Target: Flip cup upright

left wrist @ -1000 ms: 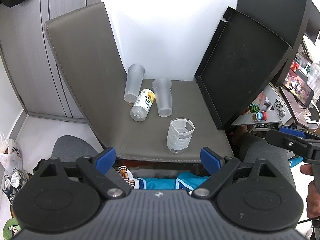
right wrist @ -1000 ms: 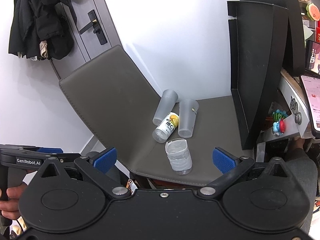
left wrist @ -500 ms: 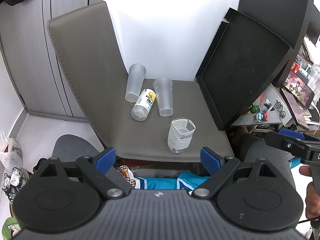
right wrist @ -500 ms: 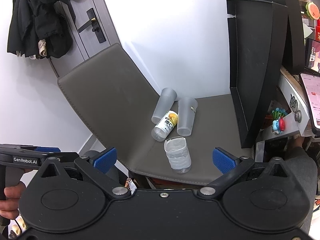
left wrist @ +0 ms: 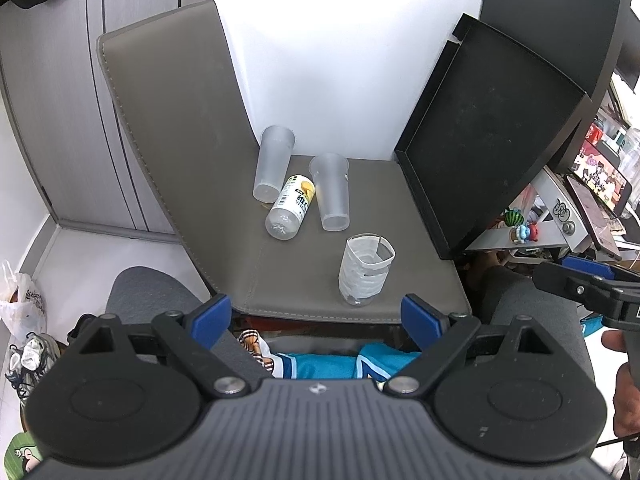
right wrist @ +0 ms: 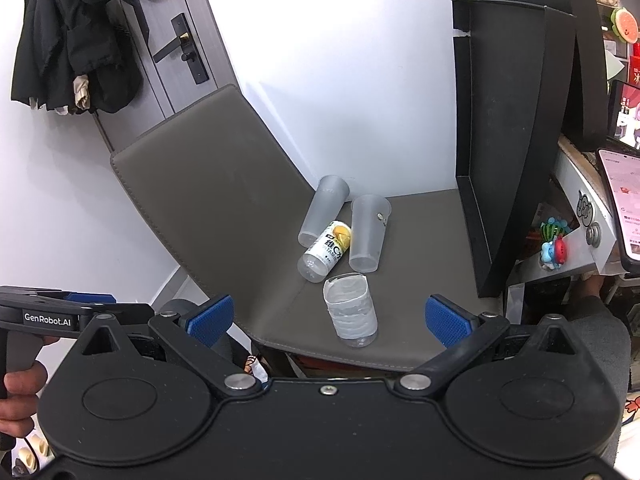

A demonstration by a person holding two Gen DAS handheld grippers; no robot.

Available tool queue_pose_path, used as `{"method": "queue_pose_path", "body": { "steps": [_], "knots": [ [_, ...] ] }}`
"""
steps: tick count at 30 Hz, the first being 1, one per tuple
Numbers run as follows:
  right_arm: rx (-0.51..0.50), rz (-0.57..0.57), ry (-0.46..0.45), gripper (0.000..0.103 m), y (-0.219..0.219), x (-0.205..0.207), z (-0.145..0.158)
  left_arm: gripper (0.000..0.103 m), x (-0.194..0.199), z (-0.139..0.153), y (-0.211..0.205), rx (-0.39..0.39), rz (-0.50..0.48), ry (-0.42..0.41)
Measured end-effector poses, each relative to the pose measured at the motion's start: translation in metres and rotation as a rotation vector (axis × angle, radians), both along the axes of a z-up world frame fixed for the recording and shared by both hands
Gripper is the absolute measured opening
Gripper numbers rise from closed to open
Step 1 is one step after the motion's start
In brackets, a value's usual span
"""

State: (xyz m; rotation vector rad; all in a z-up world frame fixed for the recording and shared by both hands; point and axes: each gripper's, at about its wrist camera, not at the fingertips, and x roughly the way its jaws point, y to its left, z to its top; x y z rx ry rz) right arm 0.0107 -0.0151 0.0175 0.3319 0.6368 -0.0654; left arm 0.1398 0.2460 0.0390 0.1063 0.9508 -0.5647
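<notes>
White wall [left wrist: 340,60] behind; grey door [right wrist: 176,64] at left, dark coats [right wrist: 72,36] hung beside. Grey leather mat [left wrist: 304,276] draped over table. Black tray [left wrist: 492,136] leaned at right. On mat — three cups: two frosted cups [left wrist: 330,192] on their sides flanking bottle [left wrist: 291,206], crumpled cup [left wrist: 365,274] upright near front edge. Left claw [left wrist: 316,314], right claw [right wrist: 326,316] — both wide open, empty.

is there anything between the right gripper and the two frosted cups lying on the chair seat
Yes. The taped cup stands near the seat's front edge, right in front of the open right gripper. Behind it lie the right frosted cup, the bottle and the left frosted cup.
</notes>
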Motion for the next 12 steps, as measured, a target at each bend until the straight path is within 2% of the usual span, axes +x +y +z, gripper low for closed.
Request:
{"method": "queue_pose_path", "body": {
  "steps": [12],
  "knots": [
    [0.016,0.010,0.020,0.103,-0.0024,0.0081,-0.0091,0.091,0.0040,0.0002,0.0037,0.016,-0.003,-0.026]
  ]
}}
